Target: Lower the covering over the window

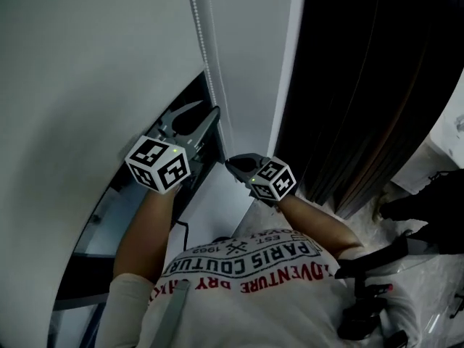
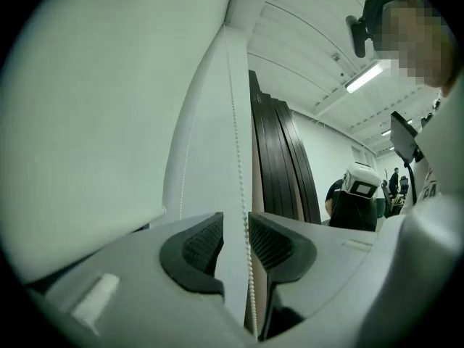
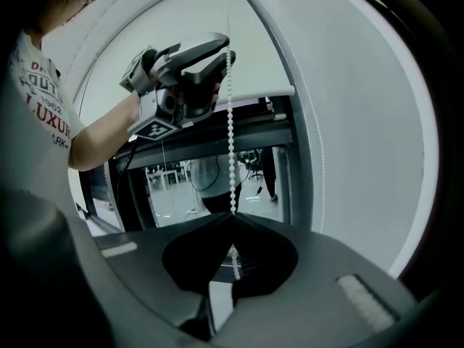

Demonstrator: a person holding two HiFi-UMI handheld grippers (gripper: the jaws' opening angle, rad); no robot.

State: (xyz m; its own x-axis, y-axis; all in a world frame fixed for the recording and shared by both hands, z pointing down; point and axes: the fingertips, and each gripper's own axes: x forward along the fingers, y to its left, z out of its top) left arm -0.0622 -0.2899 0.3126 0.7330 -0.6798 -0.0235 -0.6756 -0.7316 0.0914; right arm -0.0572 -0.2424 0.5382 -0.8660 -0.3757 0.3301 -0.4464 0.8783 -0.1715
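The white roller blind (image 1: 87, 64) (image 2: 94, 122) covers the upper window; its bottom rail (image 3: 261, 93) hangs above bare glass (image 3: 174, 187). A white bead chain (image 1: 205, 42) (image 2: 235, 143) (image 3: 231, 143) runs down beside it. My left gripper (image 1: 209, 109) (image 2: 235, 222) (image 3: 221, 49) is raised higher on the chain. Its jaws are open, and the chain passes between the pads without being pressed. Lower down, my right gripper (image 1: 229, 163) (image 3: 233, 218) is shut on the chain.
Dark pleated curtains (image 1: 362, 85) (image 2: 279, 165) hang just right of the white wall strip (image 1: 254, 64). The dark window frame (image 3: 210, 140) crosses under the blind. Dark gear (image 1: 420, 216) lies on the pale floor at right. People (image 2: 355, 201) stand in the background.
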